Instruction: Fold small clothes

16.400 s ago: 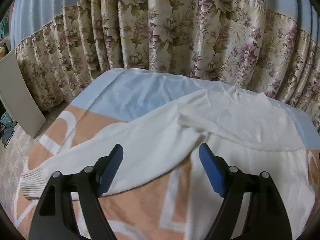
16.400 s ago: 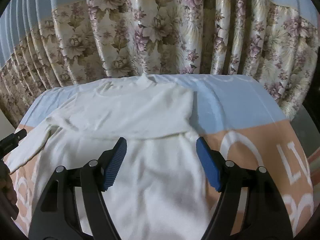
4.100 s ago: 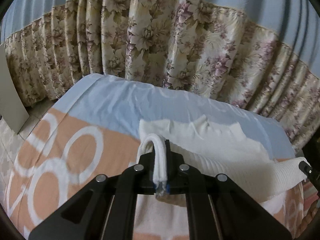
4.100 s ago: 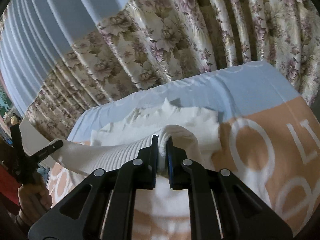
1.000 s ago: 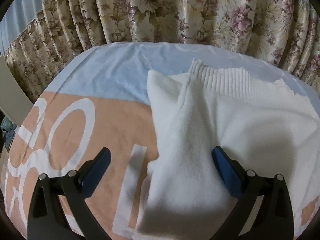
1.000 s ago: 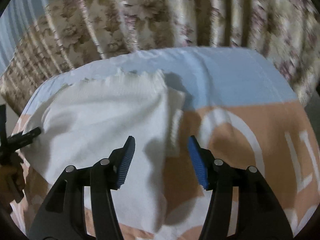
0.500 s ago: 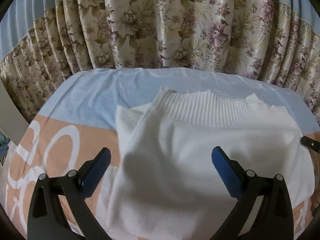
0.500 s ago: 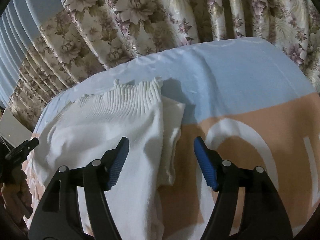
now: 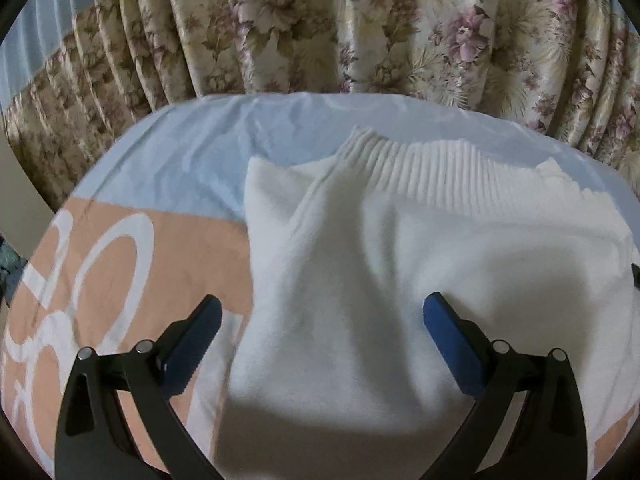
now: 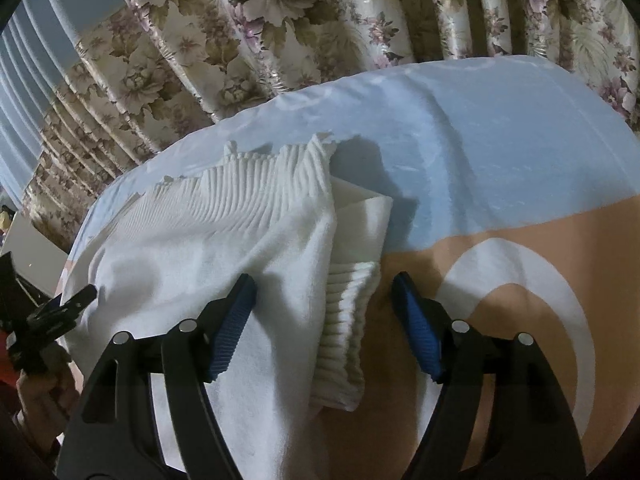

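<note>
A white knit sweater (image 9: 400, 248) lies folded on the bed, its ribbed hem (image 9: 432, 164) turned up to the far edge. My left gripper (image 9: 320, 316) is open and empty, low over the sweater's left part. My right gripper (image 10: 324, 300) is open and empty, its jaws either side of the sweater's right edge (image 10: 344, 300), where a ribbed cuff sticks out. The sweater's ribbed hem also shows in the right wrist view (image 10: 256, 196). The left gripper's tip (image 10: 76, 300) shows at the left edge of the right wrist view.
The bed cover (image 9: 120, 264) is orange with white letters near me and pale blue (image 10: 480, 128) at the far side. Floral curtains (image 9: 360, 24) hang right behind the bed. A pale board (image 9: 16, 200) leans at the far left.
Both grippers have moved closer and lower over the folded sweater. The right gripper has shifted onto the sweater's right edge. Both stay open.
</note>
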The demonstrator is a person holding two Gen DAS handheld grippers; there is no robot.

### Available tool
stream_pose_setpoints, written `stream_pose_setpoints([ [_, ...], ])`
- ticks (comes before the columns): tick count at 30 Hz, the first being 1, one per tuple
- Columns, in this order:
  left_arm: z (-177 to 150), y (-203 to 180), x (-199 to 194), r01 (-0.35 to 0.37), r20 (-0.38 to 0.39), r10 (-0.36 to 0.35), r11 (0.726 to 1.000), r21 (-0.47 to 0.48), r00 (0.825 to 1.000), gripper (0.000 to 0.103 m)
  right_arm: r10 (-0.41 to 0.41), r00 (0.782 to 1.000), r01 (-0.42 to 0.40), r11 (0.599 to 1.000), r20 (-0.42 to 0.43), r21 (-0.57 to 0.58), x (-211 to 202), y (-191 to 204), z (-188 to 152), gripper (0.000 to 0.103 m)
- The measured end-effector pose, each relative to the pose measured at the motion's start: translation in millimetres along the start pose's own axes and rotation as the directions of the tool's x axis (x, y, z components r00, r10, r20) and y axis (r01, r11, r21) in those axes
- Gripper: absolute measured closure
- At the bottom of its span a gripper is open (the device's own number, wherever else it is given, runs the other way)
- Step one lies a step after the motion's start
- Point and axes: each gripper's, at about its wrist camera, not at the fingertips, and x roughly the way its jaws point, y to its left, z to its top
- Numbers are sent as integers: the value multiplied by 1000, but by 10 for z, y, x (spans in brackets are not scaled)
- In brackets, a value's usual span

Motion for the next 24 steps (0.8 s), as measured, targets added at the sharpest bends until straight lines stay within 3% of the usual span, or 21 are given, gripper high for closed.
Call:
stream_pose_setpoints([
  [3,-8,64,12,14,-4,-14,1000,-19,1000,1,36,999,-36,999,-6,-10,8,51,4,69],
  [7,9,67,22,6,3,-6,1000,-3,1000,1,10,1000,-10,999,1,-37,-5,150,19,81],
  [19,49,136,40,-18,-6,18,1000,-25,1000,1,-25,999,26,999,27,-30,-168,263,88,85],
  [24,73,135,-75,34,11,-34,998,-53,999,1,-32,999,33,999,29,-26,-272,400,211,85],
])
